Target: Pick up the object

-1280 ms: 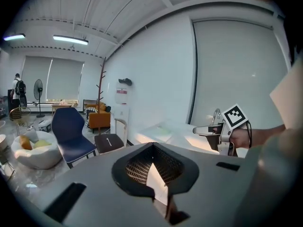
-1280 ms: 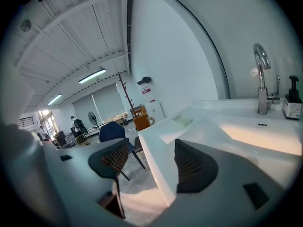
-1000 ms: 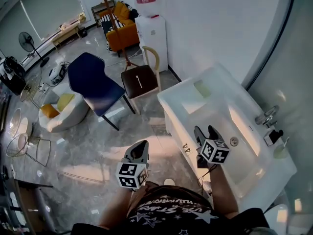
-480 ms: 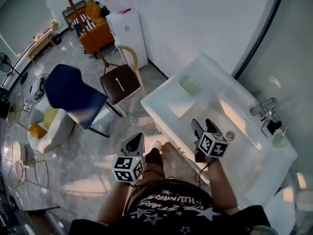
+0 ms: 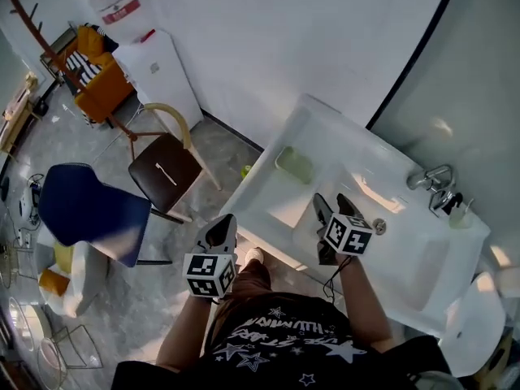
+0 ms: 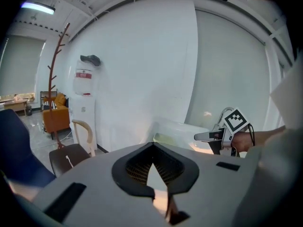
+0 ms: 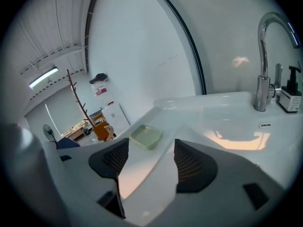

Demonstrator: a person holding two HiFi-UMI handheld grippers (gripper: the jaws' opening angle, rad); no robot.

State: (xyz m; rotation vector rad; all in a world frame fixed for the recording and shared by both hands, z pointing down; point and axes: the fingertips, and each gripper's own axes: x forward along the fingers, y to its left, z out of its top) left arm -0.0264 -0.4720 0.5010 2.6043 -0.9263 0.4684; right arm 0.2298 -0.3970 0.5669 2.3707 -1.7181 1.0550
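A pale green shallow dish lies on the left part of the white sink counter. It also shows in the right gripper view as the dish, ahead and slightly left of the jaws. My right gripper hovers over the counter near the basin, open and empty, a short way short of the dish. My left gripper is held off the counter's front edge over the floor, its pads closed together with nothing between them.
A chrome faucet and a soap dispenser stand at the basin's far right. On the floor to the left are a brown chair, a blue chair and a white cabinet.
The view has swung toward the sink and both grippers have come closer to the counter. The right gripper now hangs over it. Neither jaw state has changed.
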